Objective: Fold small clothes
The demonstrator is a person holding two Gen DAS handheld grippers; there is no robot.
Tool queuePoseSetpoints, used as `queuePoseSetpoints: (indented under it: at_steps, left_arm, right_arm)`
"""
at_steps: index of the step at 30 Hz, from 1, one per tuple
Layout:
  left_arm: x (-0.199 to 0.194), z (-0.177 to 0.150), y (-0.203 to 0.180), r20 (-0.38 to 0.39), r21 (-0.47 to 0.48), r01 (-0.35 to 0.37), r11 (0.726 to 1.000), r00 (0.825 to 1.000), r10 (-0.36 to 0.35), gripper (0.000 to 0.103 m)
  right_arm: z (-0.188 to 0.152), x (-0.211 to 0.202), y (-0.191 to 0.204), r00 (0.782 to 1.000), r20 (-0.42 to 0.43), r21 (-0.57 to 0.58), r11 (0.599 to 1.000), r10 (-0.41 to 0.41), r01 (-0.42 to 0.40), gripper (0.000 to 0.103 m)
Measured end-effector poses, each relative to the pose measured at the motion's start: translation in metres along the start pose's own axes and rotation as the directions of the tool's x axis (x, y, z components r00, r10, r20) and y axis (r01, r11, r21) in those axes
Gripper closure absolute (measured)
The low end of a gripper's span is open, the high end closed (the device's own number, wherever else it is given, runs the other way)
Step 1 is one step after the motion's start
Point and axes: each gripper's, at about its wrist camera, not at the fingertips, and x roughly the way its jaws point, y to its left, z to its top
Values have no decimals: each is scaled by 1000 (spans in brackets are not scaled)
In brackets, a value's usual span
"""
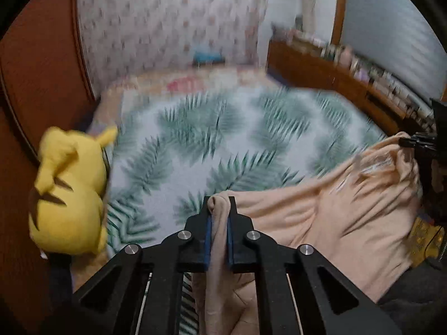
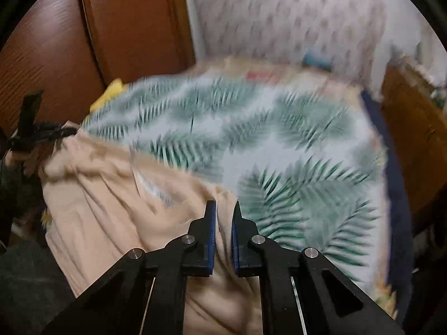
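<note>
A peach-coloured garment point(image 1: 329, 217) hangs stretched between my two grippers above the palm-leaf bedspread point(image 1: 223, 139). My left gripper point(image 1: 219, 203) is shut on one bunched corner of it. My right gripper point(image 2: 223, 209) is shut on the other corner, and the cloth point(image 2: 111, 212) drapes away to the left in that view. The right gripper's tips also show at the far right of the left wrist view point(image 1: 419, 142), and the left gripper shows at the far left of the right wrist view point(image 2: 42, 134). Both views are blurred by motion.
A yellow plush toy point(image 1: 69, 192) lies at the bed's left edge by a brown wooden headboard point(image 1: 42, 69). A wooden shelf with books point(image 1: 363, 78) stands at the right. A patterned curtain point(image 1: 167, 16) hangs behind the bed. A blue object point(image 1: 208, 55) lies at the far end.
</note>
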Motion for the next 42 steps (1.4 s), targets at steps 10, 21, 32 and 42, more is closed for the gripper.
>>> queuePoseSetpoints:
  at_steps: [10, 21, 32, 42]
  left_arm:
    - [-160, 71, -31, 370, 63, -40, 997, 929, 14, 94]
    - [-269, 129, -23, 595, 55, -87, 995, 803, 37, 94]
    - [-292, 171, -13, 682, 46, -182, 982, 725, 102, 94]
    - [-118, 213, 22, 525, 33, -216, 976, 834, 167, 94]
  right_arm:
    - [55, -171, 26, 951, 307, -72, 996, -25, 50, 94]
    - [110, -306, 52, 831, 551, -137, 975, -72, 175, 94]
    - [157, -351, 71, 765, 626, -151, 940, -148, 305, 94]
    - [215, -200, 52, 853, 465, -127, 936, -237, 329, 94]
